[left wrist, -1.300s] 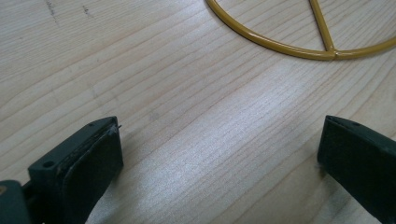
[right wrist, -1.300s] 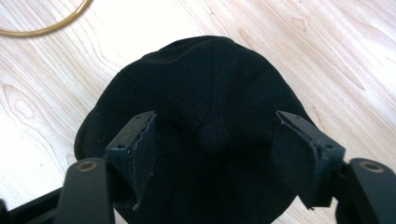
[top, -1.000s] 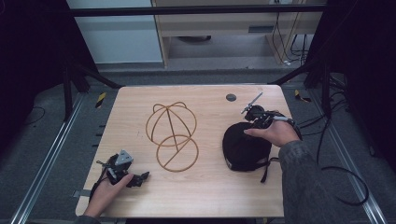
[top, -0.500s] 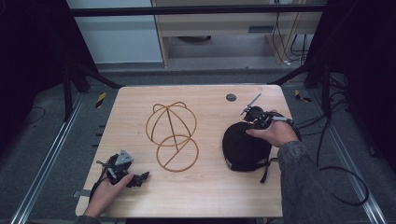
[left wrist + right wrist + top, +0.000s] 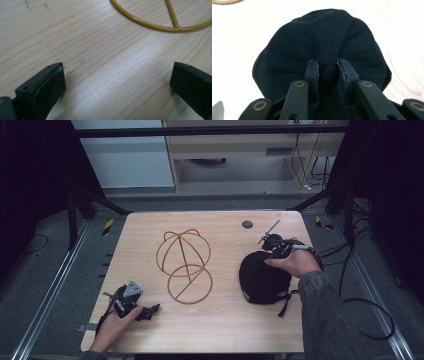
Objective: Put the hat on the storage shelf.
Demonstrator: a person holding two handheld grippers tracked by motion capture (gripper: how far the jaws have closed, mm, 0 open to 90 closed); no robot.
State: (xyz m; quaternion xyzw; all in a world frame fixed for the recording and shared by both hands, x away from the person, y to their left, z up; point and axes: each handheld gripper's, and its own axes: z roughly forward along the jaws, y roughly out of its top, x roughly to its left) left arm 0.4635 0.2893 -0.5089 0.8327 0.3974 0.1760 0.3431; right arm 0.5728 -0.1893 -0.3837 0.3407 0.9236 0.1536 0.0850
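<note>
A black cap [image 5: 260, 279] lies on the right part of the wooden table [image 5: 230, 330]. My right gripper [image 5: 267, 254] is over its far edge. In the right gripper view my right gripper [image 5: 327, 66] is shut on the cap's top button [image 5: 328, 73], with the cap's crown [image 5: 324, 37] bunched around it. A yellow wire frame [image 5: 189, 284], a dome joined to a flat ring, sits mid-table. My left gripper [image 5: 150, 311] rests at the near left corner. In the left gripper view my left gripper [image 5: 117, 71] stands open over bare wood, short of the wire ring [image 5: 178, 28].
A small dark round spot [image 5: 247, 224] marks the table's far side. The cap's strap [image 5: 285, 304] trails toward the near right edge. Cables [image 5: 365, 320] hang off the right. Metal rails [image 5: 50, 295] run along the floor at the left.
</note>
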